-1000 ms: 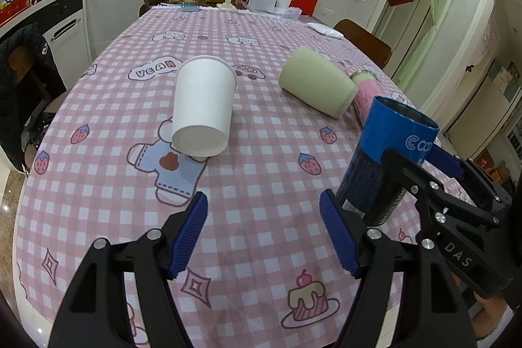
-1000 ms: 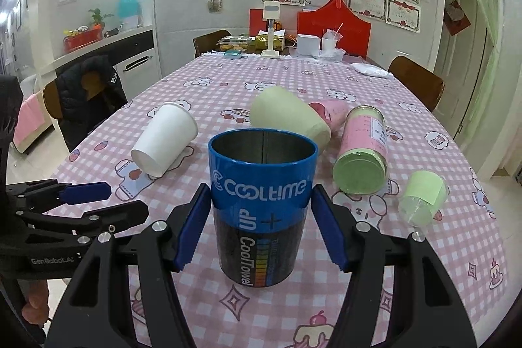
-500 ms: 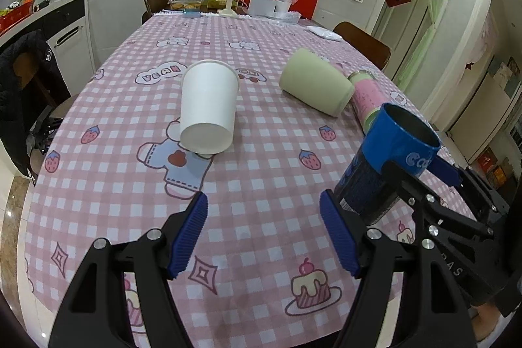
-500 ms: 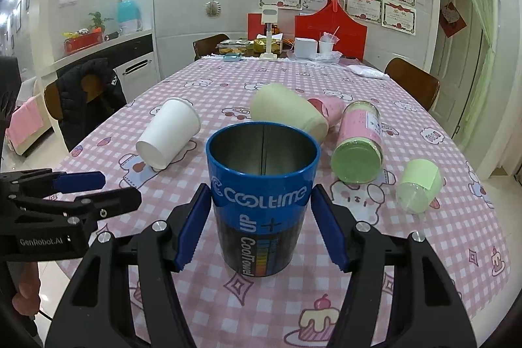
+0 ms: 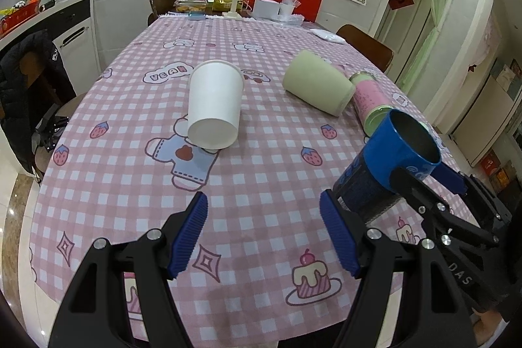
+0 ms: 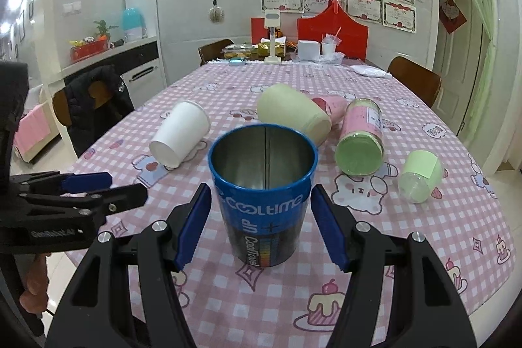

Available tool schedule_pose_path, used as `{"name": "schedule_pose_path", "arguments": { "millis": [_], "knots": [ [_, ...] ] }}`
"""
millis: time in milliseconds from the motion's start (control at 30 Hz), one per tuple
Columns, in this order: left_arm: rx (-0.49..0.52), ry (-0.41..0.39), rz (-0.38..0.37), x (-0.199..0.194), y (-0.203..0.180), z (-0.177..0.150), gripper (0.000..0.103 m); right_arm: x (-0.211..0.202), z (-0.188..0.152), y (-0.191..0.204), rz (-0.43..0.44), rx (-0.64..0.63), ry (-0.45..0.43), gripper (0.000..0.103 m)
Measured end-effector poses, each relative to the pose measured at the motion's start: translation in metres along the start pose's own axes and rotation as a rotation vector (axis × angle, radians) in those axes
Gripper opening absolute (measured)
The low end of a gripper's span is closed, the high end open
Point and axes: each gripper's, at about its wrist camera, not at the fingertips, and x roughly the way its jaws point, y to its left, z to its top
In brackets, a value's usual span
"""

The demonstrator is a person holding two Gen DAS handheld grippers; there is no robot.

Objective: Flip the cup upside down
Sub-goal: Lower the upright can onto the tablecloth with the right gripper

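Observation:
A blue metal cup [image 6: 264, 201] with "COOLTIME" print is held mouth up between the pads of my right gripper [image 6: 261, 227], lifted above the pink checked tablecloth. In the left wrist view the same cup [image 5: 388, 165] hangs at the right, tilted, with the right gripper's black frame around it. My left gripper [image 5: 263, 234] is open and empty, above the near part of the table, left of the cup.
A white paper cup [image 5: 213, 110], a pale green cup [image 5: 318, 87] and a pink-green jar [image 5: 370, 100] lie on their sides mid-table. A small green cup [image 6: 419, 176] lies at the right. Chairs and boxes stand at the far end.
My right gripper has lifted the blue cup higher above the table. Both cameras have risen and pulled back a little. The left gripper stays open.

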Motion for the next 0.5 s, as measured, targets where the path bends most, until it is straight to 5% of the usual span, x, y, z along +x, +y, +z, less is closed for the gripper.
{"name": "schedule_pose_path", "arguments": {
  "millis": [500],
  "knots": [
    [0.042,-0.087,0.000,-0.033,-0.024,-0.006,0.070,-0.041,0.000,-0.010,-0.019,0.043,-0.072,0.065]
  ]
}}
